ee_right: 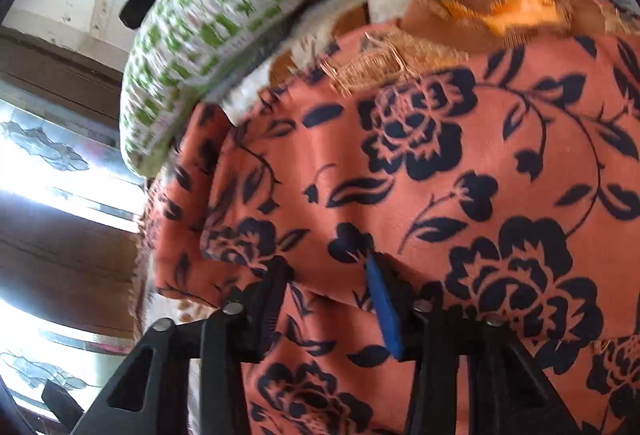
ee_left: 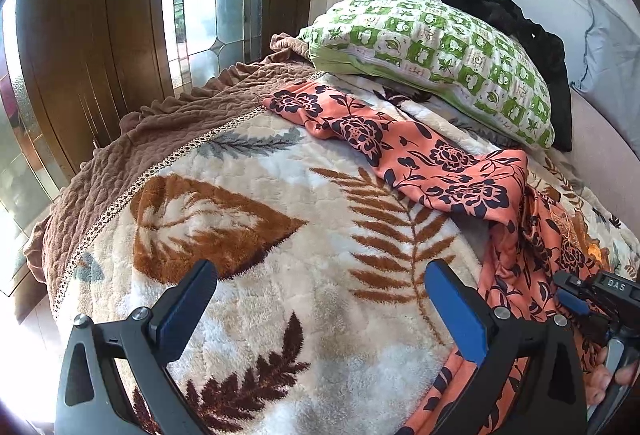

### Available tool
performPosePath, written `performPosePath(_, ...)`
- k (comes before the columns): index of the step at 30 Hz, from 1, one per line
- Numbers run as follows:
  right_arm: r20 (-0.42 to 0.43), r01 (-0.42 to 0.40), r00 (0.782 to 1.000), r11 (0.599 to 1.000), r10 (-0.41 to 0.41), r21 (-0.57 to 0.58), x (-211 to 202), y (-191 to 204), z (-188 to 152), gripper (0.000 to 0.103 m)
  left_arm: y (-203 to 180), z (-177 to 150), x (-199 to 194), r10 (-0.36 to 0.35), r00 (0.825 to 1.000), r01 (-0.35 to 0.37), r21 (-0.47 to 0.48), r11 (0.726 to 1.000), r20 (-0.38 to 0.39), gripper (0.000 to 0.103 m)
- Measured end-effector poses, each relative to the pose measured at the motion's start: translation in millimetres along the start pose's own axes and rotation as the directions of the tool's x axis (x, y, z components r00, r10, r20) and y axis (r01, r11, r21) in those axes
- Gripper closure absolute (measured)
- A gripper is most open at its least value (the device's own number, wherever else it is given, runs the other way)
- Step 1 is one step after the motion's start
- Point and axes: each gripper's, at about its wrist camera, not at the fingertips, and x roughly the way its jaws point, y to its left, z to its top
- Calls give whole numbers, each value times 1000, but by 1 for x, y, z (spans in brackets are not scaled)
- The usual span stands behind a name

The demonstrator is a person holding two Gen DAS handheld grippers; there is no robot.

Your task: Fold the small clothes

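On the bed (ee_left: 140, 139), over a fleecy leaf-print blanket (ee_left: 240, 195), found the orange floral garment (ee_left: 420, 155) lying unfolded and rumpled, trailing from just below the green checked pillow (ee_left: 440, 51) at the far end down to the near right edge. Judged the fold not yet begun, since no edge had met another. Noted the left gripper (ee_left: 320, 271) hovering above bare blanket to the left of the cloth, fingers spread wide and released, nothing between them; probably waiting there for a second corner to be offered. Saw the right gripper (ee_right: 326, 267) pressed low into the near right part of the garment (ee_right: 440, 175), fingers narrowed with a raised ridge of fabric between them. Could not tell whether the pads truly clenched that ridge or merely bracketed it. Read the low, steep approach as a way to gather a thin, limp layer without catching the thick pile beneath. Expected trouble from exactly that: slippery cloth sliding out, or blanket fleece pinched along with it. Left a black garment (ee_left: 520, 23) behind the pillow untouched.
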Motion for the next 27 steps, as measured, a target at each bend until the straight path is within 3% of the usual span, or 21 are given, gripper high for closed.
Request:
performPosePath(5,44,-50,998,992,55,-116,-38,4,-28,66,17,10,2,-70,997,70,-70,995,13,0)
performPosePath(8,82,-56,994,978,74,-203,-63,-23,-54,66,29,27,12,-208,978,205,-150,967,-7,0)
performPosePath(10,60,-105,992,986,113,-127,-67,-63,-68,65,33,47,17,-252,968,251,-183,951,19,0)
performPosePath(12,121,-234,963,970,240,-63,-77,-90,-78,66,36,74,29,-268,963,265,-215,940,14,0)
performPosePath(15,140,-238,960,970,242,-43,-80,-98,-78,66,45,111,62,-272,962,258,-285,923,-10,1)
performPosePath(17,139,-220,963,971,231,-94,-77,-91,-80,66,52,128,93,-333,941,293,-335,895,-66,9)
performPosePath(19,136,-229,960,966,244,-117,-75,-91,-80,66,60,133,122,-383,916,301,-425,854,-121,36)
performPosePath(22,147,-297,940,951,308,-93,-76,-99,-80,66,65,128,151,-431,890,292,-544,787,-146,39)
performPosePath(27,150,-337,926,938,347,-85,-78,-105,-80,66,47,123,178,-460,868,283,-576,767,-186,40)
